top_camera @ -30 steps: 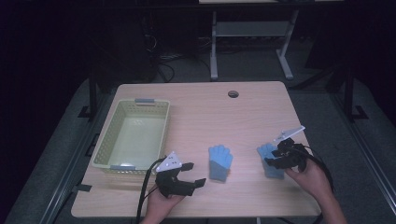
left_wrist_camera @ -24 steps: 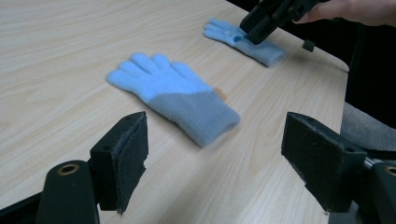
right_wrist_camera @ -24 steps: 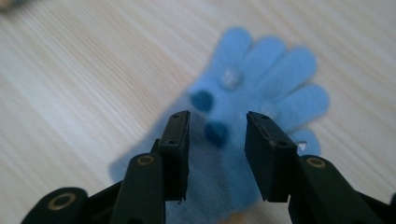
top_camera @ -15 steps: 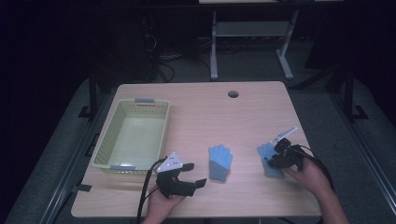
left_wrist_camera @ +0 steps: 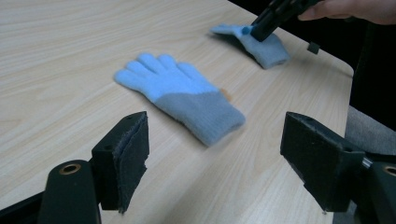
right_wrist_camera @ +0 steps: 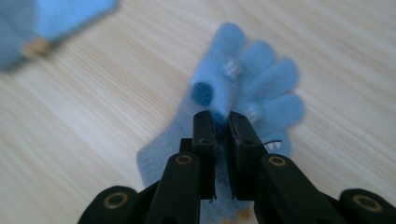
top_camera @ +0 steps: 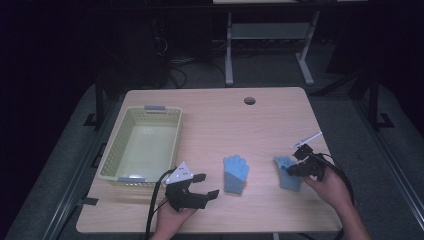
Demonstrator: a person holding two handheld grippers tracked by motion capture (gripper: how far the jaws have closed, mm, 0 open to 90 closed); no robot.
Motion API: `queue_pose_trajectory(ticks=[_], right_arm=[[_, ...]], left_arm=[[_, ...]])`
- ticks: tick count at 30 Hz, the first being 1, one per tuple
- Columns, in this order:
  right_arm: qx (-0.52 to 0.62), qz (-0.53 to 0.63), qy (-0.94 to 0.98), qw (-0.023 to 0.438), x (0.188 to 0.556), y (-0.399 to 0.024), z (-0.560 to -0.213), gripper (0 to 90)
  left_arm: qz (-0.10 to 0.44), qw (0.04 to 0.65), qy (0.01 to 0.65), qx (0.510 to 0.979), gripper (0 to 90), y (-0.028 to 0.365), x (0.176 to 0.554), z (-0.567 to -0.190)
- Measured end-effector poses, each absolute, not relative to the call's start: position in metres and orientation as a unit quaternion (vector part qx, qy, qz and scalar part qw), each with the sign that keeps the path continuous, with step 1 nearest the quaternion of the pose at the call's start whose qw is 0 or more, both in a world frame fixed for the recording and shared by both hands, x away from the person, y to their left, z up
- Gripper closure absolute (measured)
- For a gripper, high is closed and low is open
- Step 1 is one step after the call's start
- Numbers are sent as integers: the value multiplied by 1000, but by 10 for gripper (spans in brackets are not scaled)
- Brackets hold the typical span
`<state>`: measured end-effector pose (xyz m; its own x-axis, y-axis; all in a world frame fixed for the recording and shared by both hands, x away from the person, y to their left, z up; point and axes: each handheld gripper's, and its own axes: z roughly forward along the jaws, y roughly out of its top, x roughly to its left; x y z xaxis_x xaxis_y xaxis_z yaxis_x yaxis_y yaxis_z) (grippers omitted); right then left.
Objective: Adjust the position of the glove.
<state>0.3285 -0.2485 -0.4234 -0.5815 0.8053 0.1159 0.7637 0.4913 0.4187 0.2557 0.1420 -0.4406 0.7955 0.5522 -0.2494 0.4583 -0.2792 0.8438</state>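
While your right gripper (right_wrist_camera: 219,126) is pinching the light-blue knitted glove (top_camera: 288,172) near the desk's right edge, your left gripper (top_camera: 197,186) is idling wide open — the second light-blue knitted glove (left_wrist_camera: 180,95) is lying just ahead, cuff toward you.

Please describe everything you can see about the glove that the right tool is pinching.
The right glove is light blue knit with a greyer cuff and small pale patches on its fingers. It lies on the table near the right edge, fingers pointing away from the person. The right tool has its jaws nearly shut on a fold of the palm. The other glove lies apart.
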Motion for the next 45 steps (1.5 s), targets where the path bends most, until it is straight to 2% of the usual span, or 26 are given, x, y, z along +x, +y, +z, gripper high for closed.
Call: queue_pose_trajectory(ticks=[9,16,30,37,45], right_arm=[[419,243,871,79,318,-212,-391,825],[401,262,876,63,317,-177,-382,819],[392,283,875,27,327,-125,-386,812],[405,289,867,27,325,-112,-390,808],[418,270,867,32,321,-96,-414,801]], left_arm=[[46,513,322,794,234,142,256,-442],[54,515,320,794,234,143,256,-440],[59,510,327,793,239,145,256,-440],[63,515,328,790,240,145,256,-438],[62,515,328,790,240,146,256,-437]])
